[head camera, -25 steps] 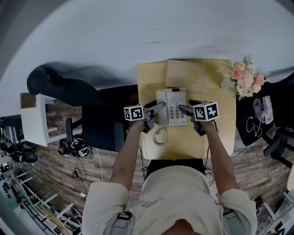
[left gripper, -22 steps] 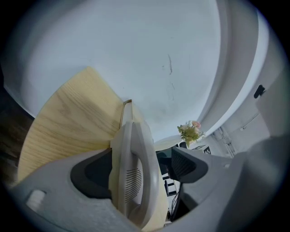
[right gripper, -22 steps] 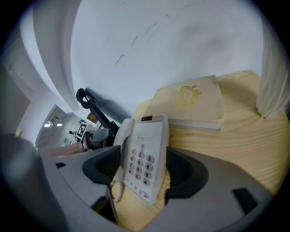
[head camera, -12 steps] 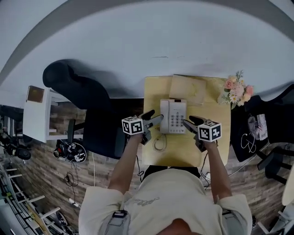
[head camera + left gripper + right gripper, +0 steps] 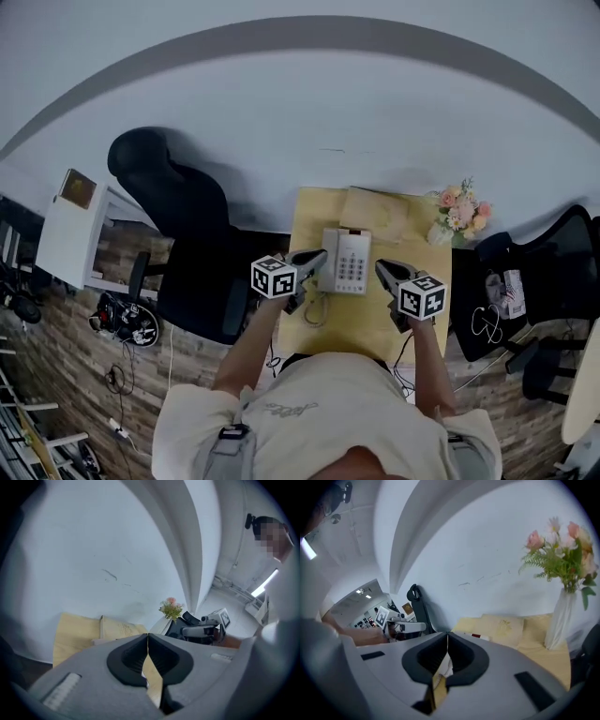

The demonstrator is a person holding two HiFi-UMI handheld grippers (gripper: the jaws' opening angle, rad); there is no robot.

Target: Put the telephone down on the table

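The head view looks steeply down from high above the table (image 5: 375, 319). Each gripper view sits close behind its own jaws, facing near level across the table to the wall (image 5: 328, 94); the left gripper (image 5: 316, 258) and right gripper (image 5: 384, 270) cameras catch each other. All three share the flowers (image 5: 459, 211).

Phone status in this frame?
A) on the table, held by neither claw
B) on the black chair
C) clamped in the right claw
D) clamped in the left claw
A: the telephone rests on the wooden table, flanked by the left claw and the right claw. Both have just closed, with their jaws together and nothing between them.
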